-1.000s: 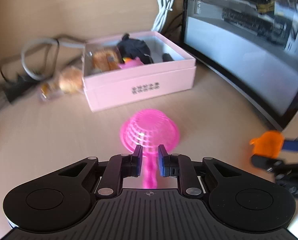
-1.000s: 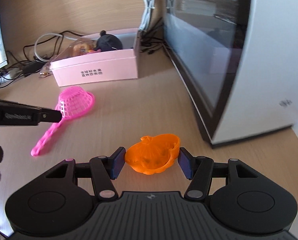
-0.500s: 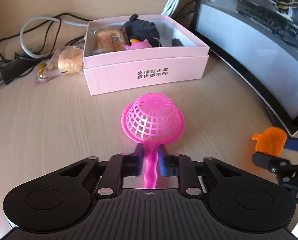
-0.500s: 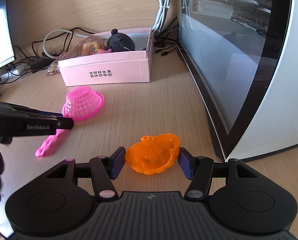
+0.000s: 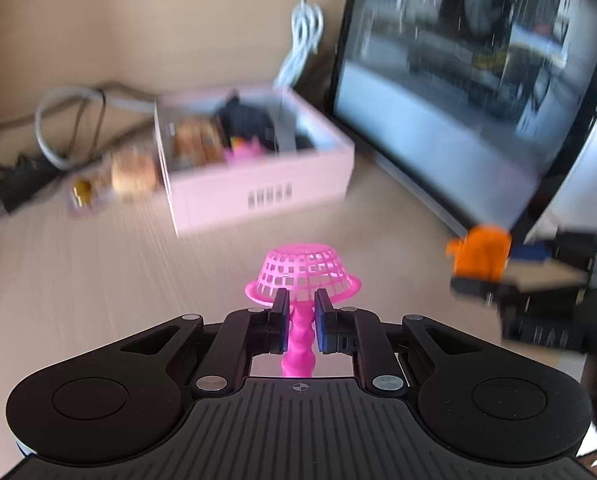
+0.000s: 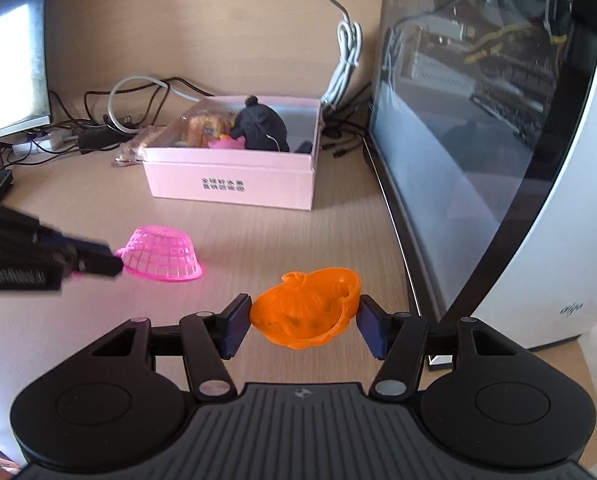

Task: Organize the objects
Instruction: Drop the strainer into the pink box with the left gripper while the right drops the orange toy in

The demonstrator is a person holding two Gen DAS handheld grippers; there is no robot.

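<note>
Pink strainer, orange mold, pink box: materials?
Pink strainer: looks like molded plastic, glossy, one-piece lattice bowl with ridged handle. Orange mold: likely thin translucent plastic; light glows through it. Pink box: probably matte cardboard, folded edges, printed text.

My left gripper (image 5: 301,312) pinches a glossy pink plastic sieve (image 5: 303,276); my right gripper (image 6: 304,324) holds a smooth orange plastic mould (image 6: 304,314). The desk (image 6: 282,236) looks like matt wood grain, the pink box (image 6: 234,186) like matt card.
</note>
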